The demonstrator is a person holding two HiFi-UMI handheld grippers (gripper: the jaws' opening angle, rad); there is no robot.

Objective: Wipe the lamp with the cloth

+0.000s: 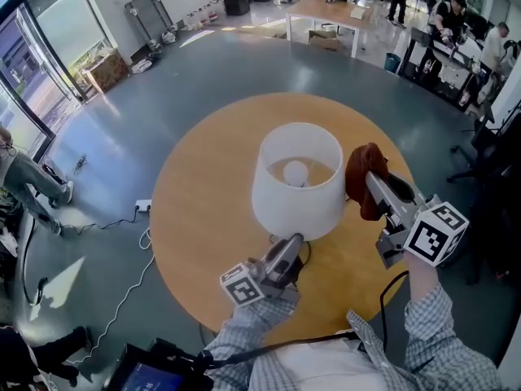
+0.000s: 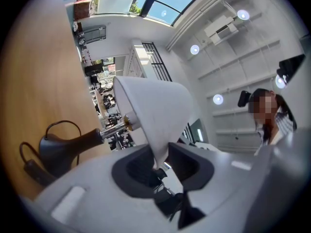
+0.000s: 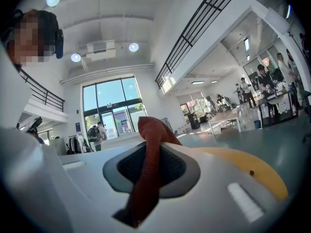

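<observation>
"While the lamp (image 1: 297, 182) stands upright on the round table (image 1: 187, 218), where is the cloth (image 1: 362, 165)?"

"Pinched between the nearly closed jaws of the right gripper (image 1: 376, 186), raised just beside the shade's right side."

"And the left gripper (image 1: 291, 244)?"

"Its jaws, a little apart, clamp the shade's lower rim on the person's side."
</observation>
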